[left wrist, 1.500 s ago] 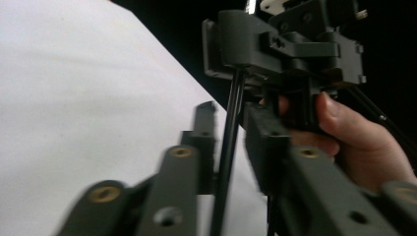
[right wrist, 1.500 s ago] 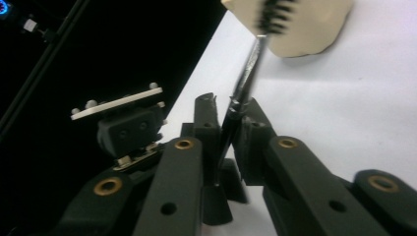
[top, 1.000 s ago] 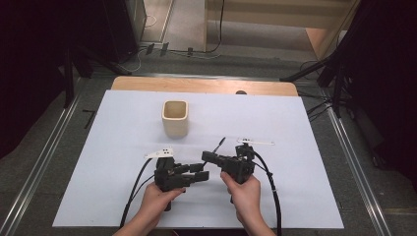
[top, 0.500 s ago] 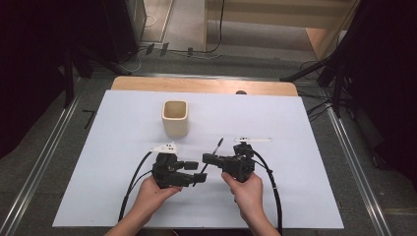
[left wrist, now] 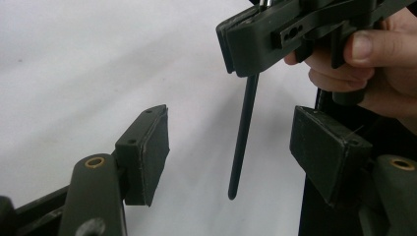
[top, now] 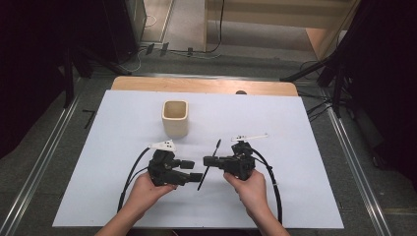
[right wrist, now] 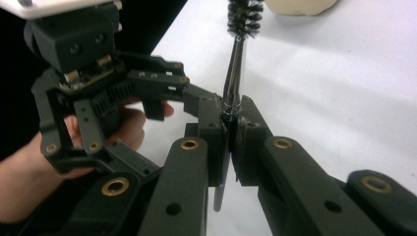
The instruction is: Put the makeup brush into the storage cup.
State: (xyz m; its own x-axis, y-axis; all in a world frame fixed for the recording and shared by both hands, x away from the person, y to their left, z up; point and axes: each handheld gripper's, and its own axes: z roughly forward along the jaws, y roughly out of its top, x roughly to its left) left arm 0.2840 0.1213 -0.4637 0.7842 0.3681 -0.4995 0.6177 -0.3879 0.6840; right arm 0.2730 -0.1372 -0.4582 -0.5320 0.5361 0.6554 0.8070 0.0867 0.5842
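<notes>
Near the front edge of the white table [top: 295, 196], about midway between its left and right edges, we hold the two grippers facing each other, with a thin brush between them. The brush [top: 208, 164] is a slim dark rod with a short tuft of black bristles at one end; from above it reads only as a thin dark line slanting towards the back edge. The right gripper view shows what the high view cannot: a shiny metal stem [right wrist: 233, 73] rising from the jaws and the spiky, twisted bristle head [right wrist: 244, 17] above it.

The right gripper [top: 214, 161] has its matte black jaws pressed together on the stem, gripping it just below the metal part. The left gripper [top: 193, 170] has its jaws apart; they have just been opening. In the left gripper view the plain dark handle [left wrist: 243, 135] hangs between its flat, rubbery pads [left wrist: 152, 152] without touching either, its rounded tip free above the table.

Further back, towards the middle of the table, stands a cream cup [top: 175, 118], squarish with rounded corners, matte and open at the top, well apart from both grippers.
</notes>
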